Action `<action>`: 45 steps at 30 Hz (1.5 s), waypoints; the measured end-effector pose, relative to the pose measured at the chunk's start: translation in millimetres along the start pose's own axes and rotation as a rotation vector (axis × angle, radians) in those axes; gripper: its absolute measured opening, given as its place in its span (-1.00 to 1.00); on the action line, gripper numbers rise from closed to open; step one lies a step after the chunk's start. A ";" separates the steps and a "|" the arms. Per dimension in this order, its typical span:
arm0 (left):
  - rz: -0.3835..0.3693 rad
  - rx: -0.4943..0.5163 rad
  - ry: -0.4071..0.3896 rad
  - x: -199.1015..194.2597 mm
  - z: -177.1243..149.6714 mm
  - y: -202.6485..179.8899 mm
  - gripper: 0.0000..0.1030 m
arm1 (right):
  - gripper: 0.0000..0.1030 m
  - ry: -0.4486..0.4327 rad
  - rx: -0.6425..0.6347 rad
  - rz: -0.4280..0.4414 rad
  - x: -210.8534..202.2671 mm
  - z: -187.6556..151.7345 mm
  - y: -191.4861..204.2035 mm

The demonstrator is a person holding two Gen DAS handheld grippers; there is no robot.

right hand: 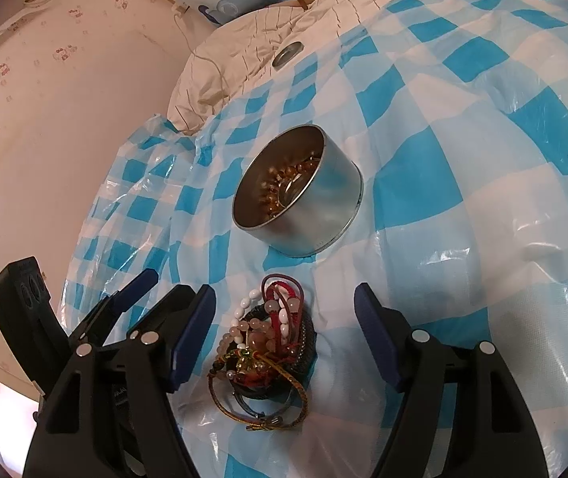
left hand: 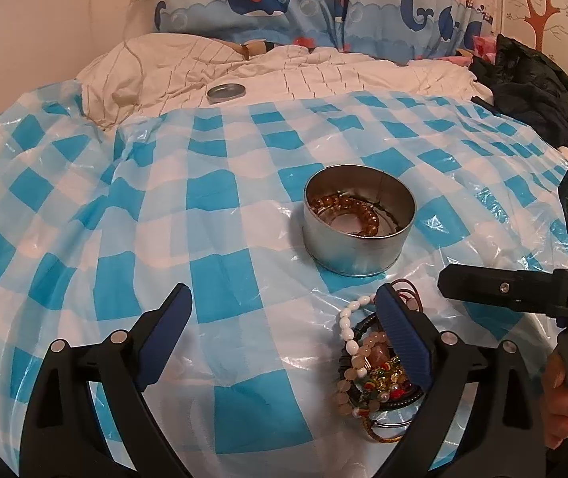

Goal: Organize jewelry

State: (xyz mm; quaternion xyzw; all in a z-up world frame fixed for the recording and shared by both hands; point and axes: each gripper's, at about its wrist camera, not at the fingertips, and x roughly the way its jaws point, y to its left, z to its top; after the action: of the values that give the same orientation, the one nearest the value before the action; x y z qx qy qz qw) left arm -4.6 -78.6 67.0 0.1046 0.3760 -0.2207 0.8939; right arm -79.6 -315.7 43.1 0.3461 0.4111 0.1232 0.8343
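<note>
A tangled pile of bead and cord bracelets (right hand: 262, 352) lies unclamped between the parted fingers of the right gripper (right hand: 284, 334). The left gripper (left hand: 284, 338), also spread wide and empty, flanks it. Beyond both stands a round silver metal tin (right hand: 303, 195) holding amber beads (left hand: 363, 215) on the blue-checked plastic sheet (left hand: 164, 219).

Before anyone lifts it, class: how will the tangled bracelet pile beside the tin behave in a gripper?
The bracelet pile looks floppy: beaded strands and cords drape loosely. Being intertwined, several will probably lift together. The round beads may slip between the pads.
</note>
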 end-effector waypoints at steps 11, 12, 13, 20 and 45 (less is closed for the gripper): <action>-0.063 -0.188 0.069 9.5 -10.2 52.4 0.74 | 0.41 0.060 -0.086 -0.107 0.8 4.0 -1.8; -0.070 -0.202 0.076 11.1 -11.0 54.4 0.74 | 0.41 0.069 -0.094 -0.111 3.6 2.6 -1.4; -0.076 -0.215 0.082 12.3 -12.2 56.6 0.74 | 0.41 0.071 -0.101 -0.113 6.0 1.0 -1.0; -0.080 -0.223 0.094 16.9 -13.3 55.2 0.74 | 0.41 0.013 -0.125 -0.142 19.7 4.3 2.2; -0.361 0.088 0.133 -6.9 -47.7 -9.5 0.74 | -0.66 -0.018 -0.078 0.048 1.0 15.1 6.2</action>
State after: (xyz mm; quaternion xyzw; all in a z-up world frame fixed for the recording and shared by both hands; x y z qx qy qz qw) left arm -43.2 -68.0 38.6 0.0889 0.4368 -0.3862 0.8075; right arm -66.8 -317.9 53.1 0.3241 0.3901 0.1561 0.8476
